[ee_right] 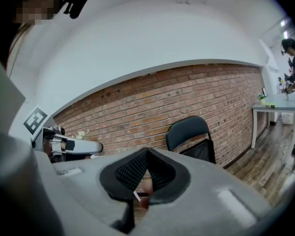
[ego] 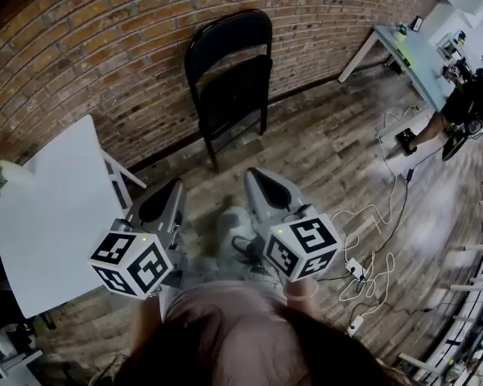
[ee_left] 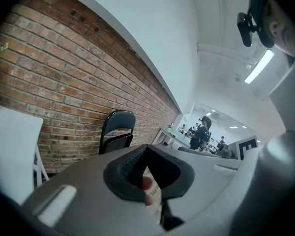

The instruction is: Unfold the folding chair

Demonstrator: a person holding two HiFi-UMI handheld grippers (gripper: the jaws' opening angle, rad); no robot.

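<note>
Head view: we see the black folding chair [ego: 229,71] folded flat, its seat swung up against the frame. It stands on its legs on the wooden floor [ego: 330,147] and leans on the brick wall [ego: 80,47], well ahead of both grippers. The left gripper [ego: 175,186] and the right gripper [ego: 254,175] sit side by side low in the picture, both pointing toward the chair and well apart from it. In each gripper view the jaws are pressed together with nothing between them, and the chair shows beyond their tips, against the wall.

To the left of the chair a white bench [ego: 48,215] stands near the wall. Far to the right a second, pale bench [ego: 410,51] stands by the wall, with a person [ego: 467,103] beside it. White cables [ego: 370,272] trail over the floor to the right of the right gripper.
</note>
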